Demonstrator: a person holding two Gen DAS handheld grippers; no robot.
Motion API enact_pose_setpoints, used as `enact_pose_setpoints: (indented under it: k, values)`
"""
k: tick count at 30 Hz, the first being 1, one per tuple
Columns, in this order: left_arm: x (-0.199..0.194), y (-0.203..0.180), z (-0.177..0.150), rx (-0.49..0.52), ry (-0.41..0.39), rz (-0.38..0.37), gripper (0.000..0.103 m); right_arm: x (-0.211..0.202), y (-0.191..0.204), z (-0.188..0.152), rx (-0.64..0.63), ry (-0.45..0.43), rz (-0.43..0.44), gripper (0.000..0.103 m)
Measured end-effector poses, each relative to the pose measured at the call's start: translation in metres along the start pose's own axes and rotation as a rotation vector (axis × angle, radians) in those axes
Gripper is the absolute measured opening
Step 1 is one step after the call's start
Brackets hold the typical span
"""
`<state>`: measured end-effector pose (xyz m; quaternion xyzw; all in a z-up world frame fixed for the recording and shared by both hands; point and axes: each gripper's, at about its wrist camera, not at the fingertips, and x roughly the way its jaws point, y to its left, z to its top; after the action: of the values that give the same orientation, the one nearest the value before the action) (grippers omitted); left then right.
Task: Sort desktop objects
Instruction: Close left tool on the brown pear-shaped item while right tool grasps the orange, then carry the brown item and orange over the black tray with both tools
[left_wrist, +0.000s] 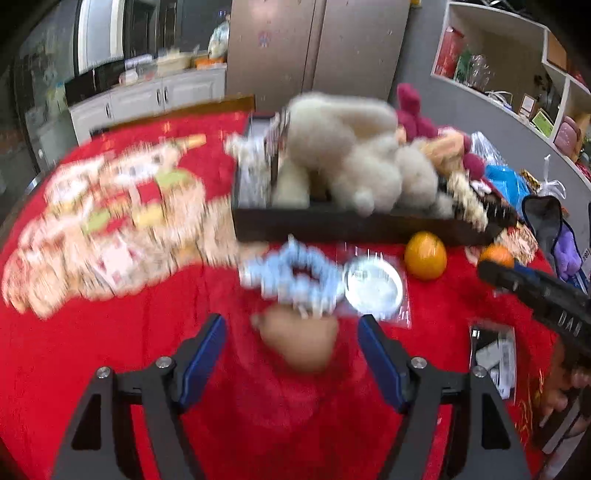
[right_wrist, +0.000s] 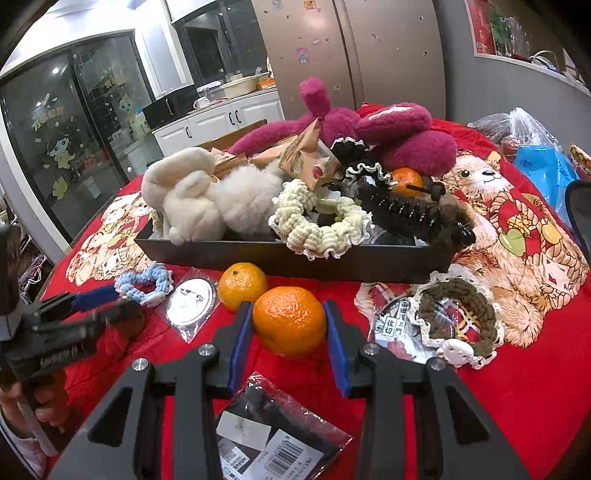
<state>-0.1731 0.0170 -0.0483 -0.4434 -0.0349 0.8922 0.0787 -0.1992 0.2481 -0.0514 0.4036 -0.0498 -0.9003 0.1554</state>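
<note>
In the right wrist view an orange (right_wrist: 289, 320) sits between the blue pads of my right gripper (right_wrist: 289, 325); the jaws close around it and it looks held just above the red cloth. A second orange (right_wrist: 242, 286) lies behind it. In the blurred left wrist view my left gripper (left_wrist: 293, 347) is open around a brown rounded object (left_wrist: 301, 343) on the cloth. A blue scrunchie (left_wrist: 291, 277) and a round badge in a bag (left_wrist: 375, 286) lie just beyond. The right gripper (left_wrist: 496, 264) shows at the right edge, holding its orange (left_wrist: 496, 254).
A dark tray (right_wrist: 291, 254) holds plush toys, scrunchies, a hair brush and an orange. A brown crocheted scrunchie (right_wrist: 458, 314) lies at the right. A bagged dark item (right_wrist: 273, 435) lies near me. A pink plush (right_wrist: 388, 129) sits behind the tray. The left gripper (right_wrist: 74, 314) is at the left.
</note>
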Motion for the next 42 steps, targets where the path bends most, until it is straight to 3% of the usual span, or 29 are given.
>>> enact_pose_setpoints:
  k: [1, 3, 6, 8, 13, 33, 42]
  values:
    - [0.004, 0.0, -0.004, 0.006, 0.016, -0.002, 0.075, 0.0, -0.001, 0.0, 0.001, 0.001, 0.0, 0.039]
    - [0.003, -0.008, -0.005, 0.061, -0.026, 0.05, 0.076, -0.001, -0.001, 0.0, 0.0, -0.003, -0.003, 0.039]
    - [0.004, -0.009, -0.007, 0.063, -0.018, 0.024, 0.074, -0.001, 0.0, 0.0, -0.009, -0.004, 0.0, 0.039]
    - [0.003, -0.009, -0.007, 0.071, -0.022, 0.042, 0.049, -0.001, 0.002, -0.001, -0.018, -0.002, 0.0, 0.039]
    - [0.002, -0.014, -0.008, 0.101, -0.022, 0.049, 0.043, -0.001, 0.005, -0.001, -0.025, -0.001, 0.002, 0.039]
    - [-0.033, -0.018, 0.001, 0.067, -0.12, -0.015, 0.043, -0.018, 0.028, -0.002, -0.099, -0.064, 0.005, 0.039]
    - [-0.046, -0.026, 0.007, 0.084, -0.151, -0.068, 0.043, -0.038, 0.029, 0.004, -0.069, -0.12, 0.028, 0.039]
